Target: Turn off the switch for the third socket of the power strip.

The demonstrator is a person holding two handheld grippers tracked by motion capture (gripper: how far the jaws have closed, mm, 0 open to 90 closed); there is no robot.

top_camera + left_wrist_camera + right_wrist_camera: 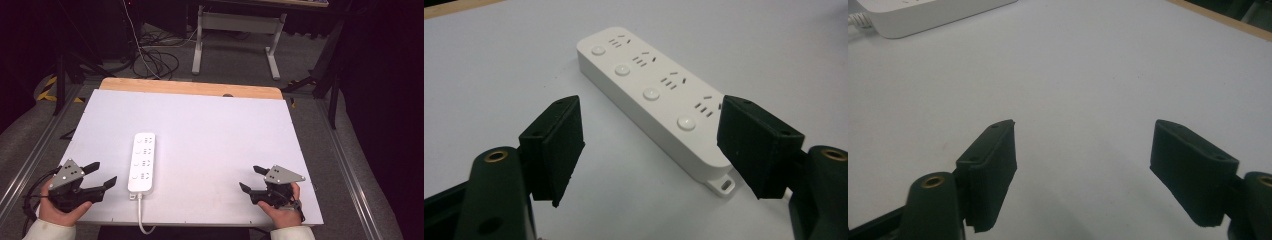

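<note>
Fingers (558,150) of the left gripper (102,176) stand apart with nothing clamped between them; they point at the near end of the white power strip (141,162) and hover just beside it. Fingers (993,170) of the right gripper (250,179) are likewise spread and empty, well apart from the strip, over bare desk (215,130).

Location of the work item: the power strip lies flat on the white desk, left of centre, its long axis running away from the person, with its cord (141,215) trailing off the near edge.

Risks observed:
- The strip is wide and smooth. If the left fingers close across it off-centre or only on the near corner, it is likely to pivot or slide on the slick surface rather than lift.
- The small mounting tab (724,184) at the near end gives a poor hold; a grip there could slip.
- The cord hangs over the edge. Its drag could tug the strip askew during a lift or push.
- A finger pressing on top could trip one of the round switches (686,122).
- With the right gripper far off, nothing steadies the far end.
</note>
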